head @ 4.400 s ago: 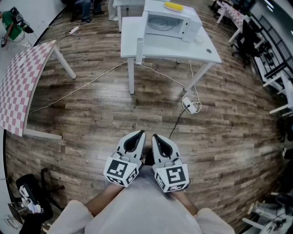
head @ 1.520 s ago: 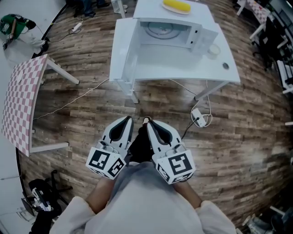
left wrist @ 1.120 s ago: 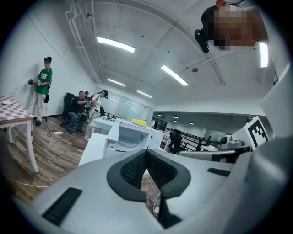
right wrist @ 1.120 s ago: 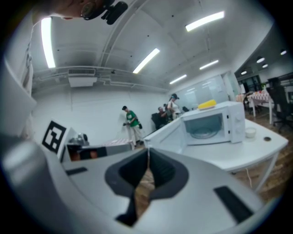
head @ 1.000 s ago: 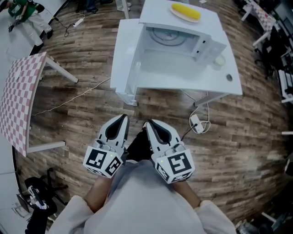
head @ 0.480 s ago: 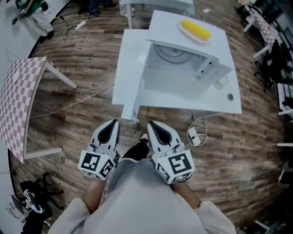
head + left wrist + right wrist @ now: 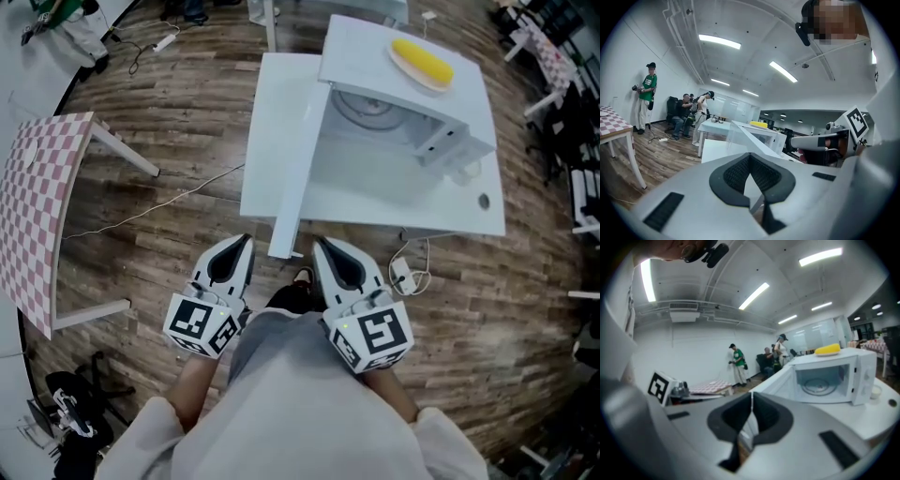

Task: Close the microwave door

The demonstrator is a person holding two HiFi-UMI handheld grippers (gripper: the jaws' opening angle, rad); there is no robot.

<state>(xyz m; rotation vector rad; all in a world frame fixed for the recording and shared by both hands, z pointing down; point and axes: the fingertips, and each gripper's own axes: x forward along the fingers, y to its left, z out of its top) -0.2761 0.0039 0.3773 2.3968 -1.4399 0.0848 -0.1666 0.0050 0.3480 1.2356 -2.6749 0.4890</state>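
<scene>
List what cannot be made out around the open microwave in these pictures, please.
- Microwave door: the head view shows only its top edge; its face and any handle are out of sight.
- Yellow item on the microwave: too small to identify in any view.
- Control panel: right gripper view, markings too small and blurred.
- Small white cup: head view, partly hidden by the microwave's corner.

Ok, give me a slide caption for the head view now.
Left tongs and right tongs shut, empty, short of the wide-open microwave door; corn cob atop the microwave.
</scene>
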